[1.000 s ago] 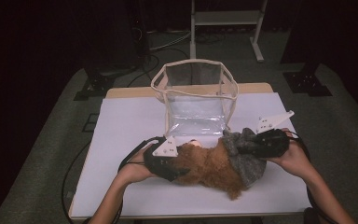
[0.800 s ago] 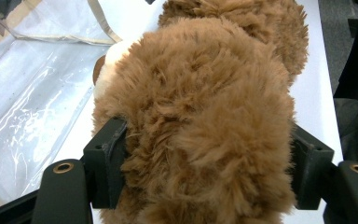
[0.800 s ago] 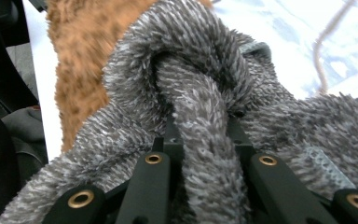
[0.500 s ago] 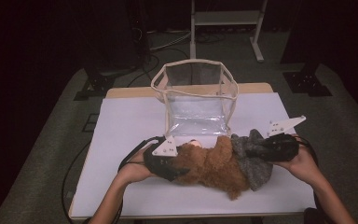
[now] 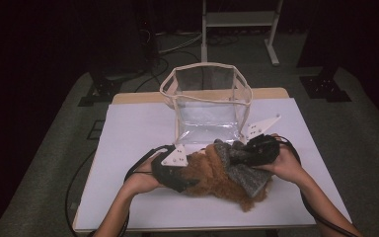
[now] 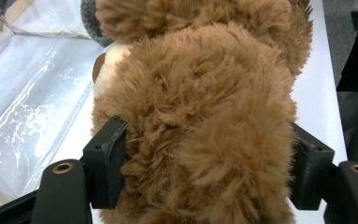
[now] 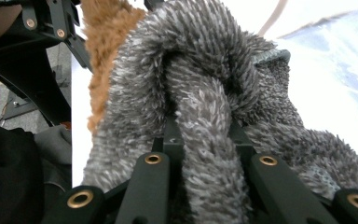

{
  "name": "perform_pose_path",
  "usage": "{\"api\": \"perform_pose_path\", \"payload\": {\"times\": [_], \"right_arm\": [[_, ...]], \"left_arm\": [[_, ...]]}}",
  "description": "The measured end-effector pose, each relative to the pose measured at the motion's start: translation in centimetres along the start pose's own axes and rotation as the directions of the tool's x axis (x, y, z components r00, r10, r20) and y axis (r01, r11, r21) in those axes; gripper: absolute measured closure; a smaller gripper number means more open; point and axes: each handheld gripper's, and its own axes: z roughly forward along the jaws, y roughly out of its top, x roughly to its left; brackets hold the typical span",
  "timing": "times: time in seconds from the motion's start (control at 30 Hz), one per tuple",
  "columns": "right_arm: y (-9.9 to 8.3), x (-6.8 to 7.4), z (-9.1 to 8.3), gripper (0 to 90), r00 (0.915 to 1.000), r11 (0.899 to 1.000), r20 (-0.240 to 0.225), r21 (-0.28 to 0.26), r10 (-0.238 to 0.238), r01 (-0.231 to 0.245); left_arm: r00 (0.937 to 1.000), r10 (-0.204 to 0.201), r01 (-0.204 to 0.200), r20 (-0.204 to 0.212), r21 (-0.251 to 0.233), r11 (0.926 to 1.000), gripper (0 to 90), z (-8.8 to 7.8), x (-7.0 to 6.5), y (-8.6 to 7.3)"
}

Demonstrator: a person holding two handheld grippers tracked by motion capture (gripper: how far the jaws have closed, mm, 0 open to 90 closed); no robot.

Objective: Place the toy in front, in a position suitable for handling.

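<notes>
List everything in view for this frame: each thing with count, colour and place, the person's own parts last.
Plush toy: 1, brown, near middle of the table, between both claws.
Fuzzy cloth: 1, grey, on the toy's right end.
Clear bag: 1, transparent with cream trim, upright behind the toy.
Table: 1, white top.
Frame: 1, white, on the floor beyond the table.
Left claw: 1, black, closed on the plush toy.
Right claw: 1, black, closed on the fuzzy cloth.
Forearms: 2, entering from the bottom edge.
</notes>
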Motion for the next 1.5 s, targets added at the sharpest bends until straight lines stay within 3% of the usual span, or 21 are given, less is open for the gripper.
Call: {"api": "perform_pose_path", "payload": {"times": [0.23,0.33,0.47,0.57,0.7,0.8,0.9,0.97,1.03,1.13,1.2,1.3,1.37,1.5], "right_arm": [[-4.0,-1.0,-3.9,75.1,0.993,0.997,0.089,-0.021,0.078,-0.076],[-6.7,-1.6,-6.2,75.1,0.9796,0.991,0.149,-0.027,0.134,-0.131],[-9.0,-2.0,-8.3,75.1,0.9621,0.979,0.181,-0.068,0.203,-0.194],[-9.2,-1.6,-9.3,75.1,0.9602,0.978,0.19,-0.083,0.205,-0.192],[-7.3,-0.2,-9.7,75.0,0.9716,0.988,0.187,-0.088,0.144,-0.13],[-4.6,1.3,-9.3,75.0,0.9848,0.994,0.161,-0.099,0.066,-0.05],[-1.6,2.5,-8.4,75.0,0.9912,0.994,0.132,-0.104,-0.016,0.03],[0.8,3.4,-7.0,74.9,0.9912,0.991,0.106,-0.098,-0.079,0.089],[2.5,3.7,-5.7,75.0,0.9901,0.989,0.081,-0.089,-0.115,0.122],[4.4,3.8,-2.7,74.8,0.9862,0.986,0.047,-0.035,-0.159,0.161],[4.5,3.5,-1.0,74.8,0.9863,0.987,0.039,0.008,-0.16,0.16],[3.3,2.3,1.1,74.9,0.9886,0.987,0.056,0.088,-0.14,0.135],[2.2,1.5,1.1,75.4,0.9948,0.993,0.046,0.081,-0.091,0.087],[0.7,0.8,0.6,76.2,0.9969,0.996,0.047,0.071,-0.063,0.059]], "left_arm": [[0.9999,-0.015,0.015,0.004,-0.01,0.9998,28.4,0.1,0.1,-0.1],[0.9998,-0.021,0.021,0.006,-0.02,0.9996,28.4,0.1,0.1,0.0],[0.9998,-0.018,0.018,0.004,-0.021,0.9996,28.4,0.1,0.1,0.1],[0.9998,-0.02,0.02,0.001,-0.019,0.9996,28.4,0.1,0.2,0.2],[0.9999,-0.012,0.012,-0.001,-0.015,0.9998,28.4,0.1,0.3,0.4],[0.9998,-0.019,0.019,-0.005,-0.026,0.9995,28.4,0.2,0.3,0.6],[0.9999,-0.014,0.014,-0.007,-0.026,0.9996,28.4,0.2,0.3,0.9],[0.9999,-0.011,0.011,-0.007,-0.032,0.9994,28.4,0.2,0.2,1.0],[0.9999,-0.007,0.007,-0.008,-0.035,0.9994,28.5,0.2,0.1,1.0],[1.0,-0.002,0.002,-0.006,-0.041,0.9992,28.5,0.2,0.1,1.0],[1.0,-0.002,0.002,-0.006,-0.044,0.999,28.5,0.2,0.0,0.9],[1.0,0.007,-0.007,-0.005,-0.031,0.9995,28.4,0.3,0.1,0.7],[1.0,-0.004,0.005,0.001,-0.041,0.9991,27.9,0.5,0.3,0.4],[0.9999,-0.01,0.01,0.002,-0.076,0.9971,23.0,0.6,0.6,0.0]]}}
